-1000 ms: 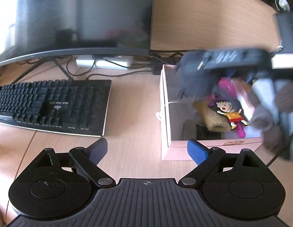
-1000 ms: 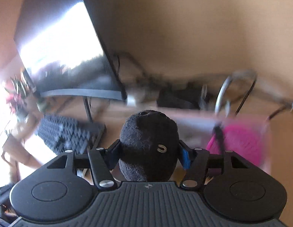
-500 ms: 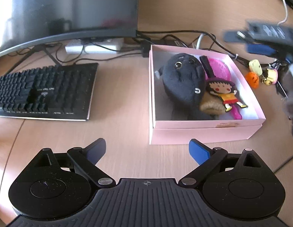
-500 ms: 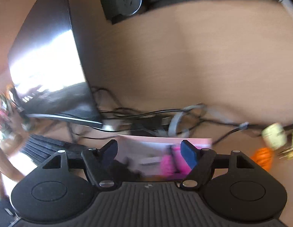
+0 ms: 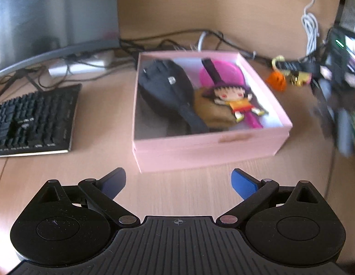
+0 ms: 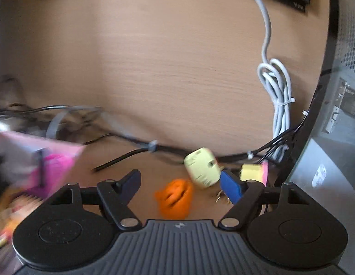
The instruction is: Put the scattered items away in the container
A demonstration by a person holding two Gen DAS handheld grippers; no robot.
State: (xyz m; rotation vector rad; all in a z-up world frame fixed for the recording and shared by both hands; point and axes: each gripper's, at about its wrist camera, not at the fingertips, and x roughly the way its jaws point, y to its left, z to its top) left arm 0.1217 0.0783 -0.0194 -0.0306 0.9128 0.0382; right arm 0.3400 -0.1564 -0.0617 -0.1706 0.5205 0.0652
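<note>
while the left gripper (image 5: pixel 178 182) hangs with its jaws apart near the pink cardboard box (image 5: pixel 207 146), a black plush toy (image 5: pixel 168 87) and a cartoon-girl doll (image 5: pixel 234 99) lie inside it. the right gripper (image 6: pixel 180 183), also spread wide, hovers over a small orange pumpkin charm (image 6: pixel 175 198) on the wooden worktop (image 6: pixel 154 160), right of the box.

Left gripper (image 5: pixel 178 182) hovering over desk (image 5: pixel 104 119), jaws standing wide apart, nothing between. Pink box (image 5: pixel 207 147) sitting just ahead, holding black plush (image 5: pixel 164 89), brown plush (image 5: pixel 211 111), doll (image 5: pixel 234 99), pink brush (image 5: pixel 219 75). Orange charm (image 5: pixel 277 81) lying outside box, to right, among cables. Keyboard (image 5: pixel 33 119) sitting left of box; monitor (image 5: pixel 53 11) standing behind keyboard.
</note>
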